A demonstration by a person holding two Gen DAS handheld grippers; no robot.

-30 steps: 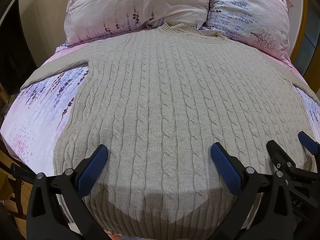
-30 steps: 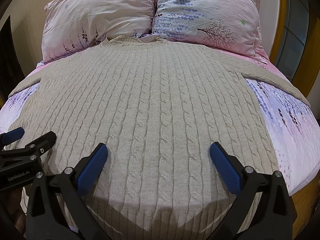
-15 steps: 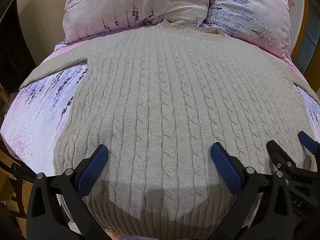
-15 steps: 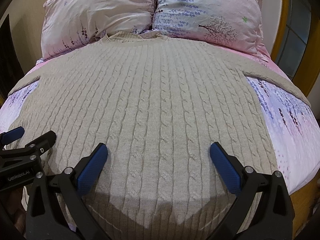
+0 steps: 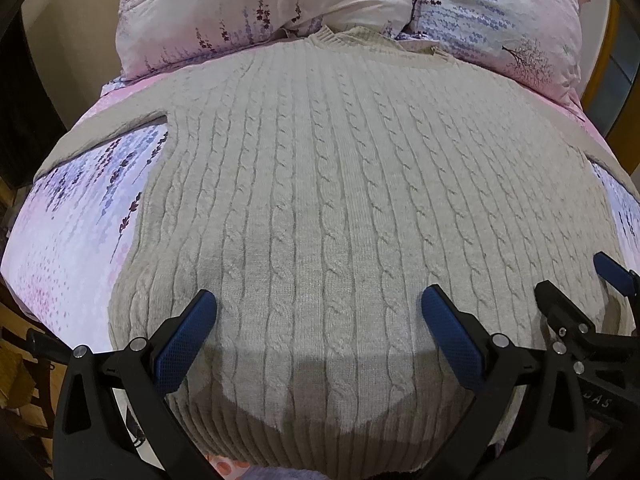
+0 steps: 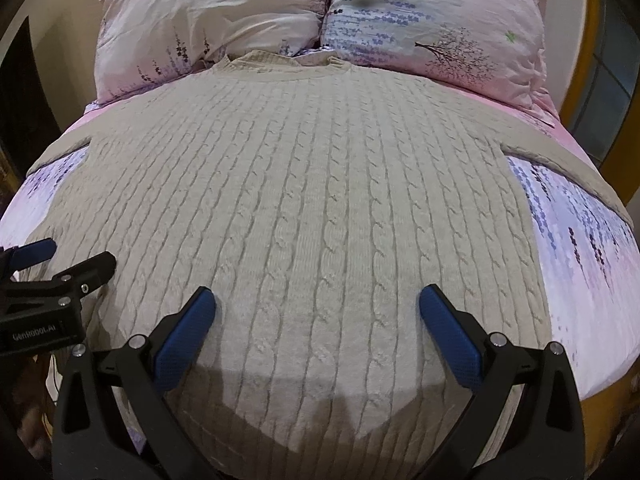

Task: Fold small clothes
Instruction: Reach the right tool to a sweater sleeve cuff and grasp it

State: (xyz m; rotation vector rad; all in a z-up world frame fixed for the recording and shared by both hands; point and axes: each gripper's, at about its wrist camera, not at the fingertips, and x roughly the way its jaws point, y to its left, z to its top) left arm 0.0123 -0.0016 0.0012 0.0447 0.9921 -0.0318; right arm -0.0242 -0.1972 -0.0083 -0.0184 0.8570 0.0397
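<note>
A beige cable-knit sweater [image 5: 320, 184] [image 6: 312, 192] lies flat on the bed, collar toward the pillows, both sleeves spread out to the sides. My left gripper [image 5: 318, 316] hovers open over the lower body of the sweater, blue pads wide apart, nothing between them. My right gripper [image 6: 316, 312] is likewise open above the hem area, a little right of the left one. In the left wrist view the right gripper [image 5: 576, 292] shows at the right edge; in the right wrist view the left gripper [image 6: 68, 260] shows at the left edge.
Two floral pillows [image 5: 272, 12] [image 6: 432, 24] lean at the head of the bed. The pink and lilac bedsheet [image 5: 72, 216] [image 6: 580, 248] shows on both sides of the sweater. A wooden frame [image 6: 576, 40] stands at the right, dark furniture [image 5: 24, 112] at the left.
Both grippers have moved forward a little over the sweater, toward the pillows, and the hem now shows lower in both views. Both stay open.
</note>
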